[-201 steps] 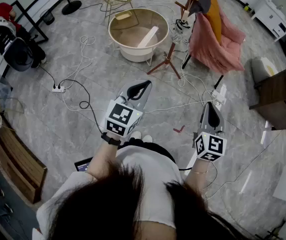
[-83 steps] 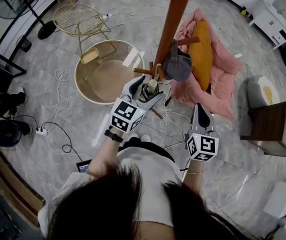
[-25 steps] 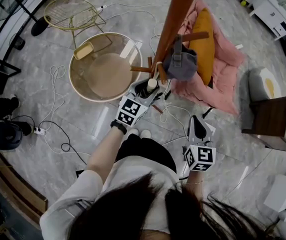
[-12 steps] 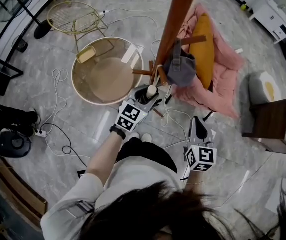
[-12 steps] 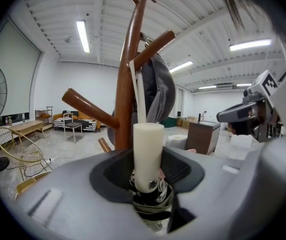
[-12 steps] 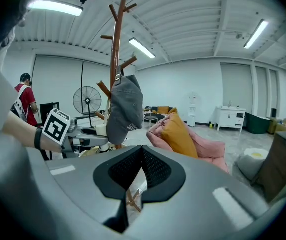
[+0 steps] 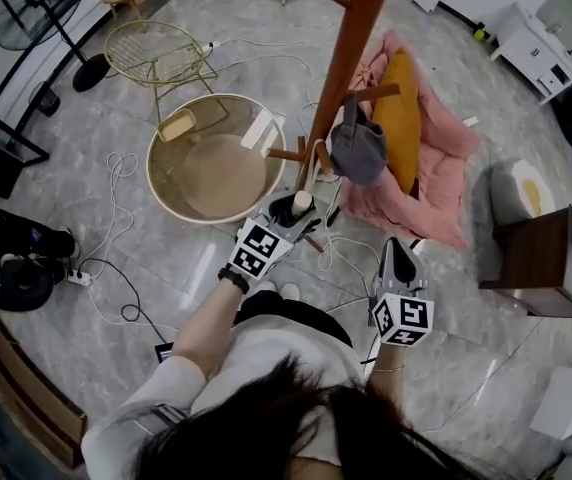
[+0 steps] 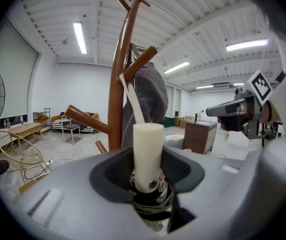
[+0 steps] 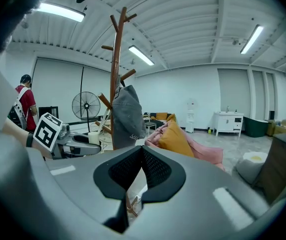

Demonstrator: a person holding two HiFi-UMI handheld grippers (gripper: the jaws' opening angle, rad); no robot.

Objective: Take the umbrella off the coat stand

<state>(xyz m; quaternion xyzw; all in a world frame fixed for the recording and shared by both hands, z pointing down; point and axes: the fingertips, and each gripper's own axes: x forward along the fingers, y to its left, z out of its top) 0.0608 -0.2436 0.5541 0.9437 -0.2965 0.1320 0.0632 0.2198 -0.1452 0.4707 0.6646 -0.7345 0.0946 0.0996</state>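
A folded dark umbrella with a cream handle (image 7: 302,202) stands upright between the jaws of my left gripper (image 7: 291,208), which is shut on it. In the left gripper view the handle (image 8: 148,154) rises out of the left gripper (image 8: 148,171). A pale strap (image 8: 131,98) runs from it up to a peg of the wooden coat stand (image 8: 117,94). The stand's trunk (image 7: 351,48) rises just beyond. A grey cap (image 7: 358,148) hangs on another peg. My right gripper (image 7: 398,258) hangs lower right, shut and empty (image 9: 142,154).
A round beige basin (image 7: 216,163) and a gold wire chair (image 7: 156,53) stand left of the stand. A pink blanket with an orange cushion (image 7: 401,118) lies to its right. Cables (image 7: 126,218) trail over the floor. A brown cabinet (image 7: 541,258) sits far right.
My left gripper has drawn the umbrella handle a little back from the stand's pegs toward the person. The right gripper has lifted slightly.
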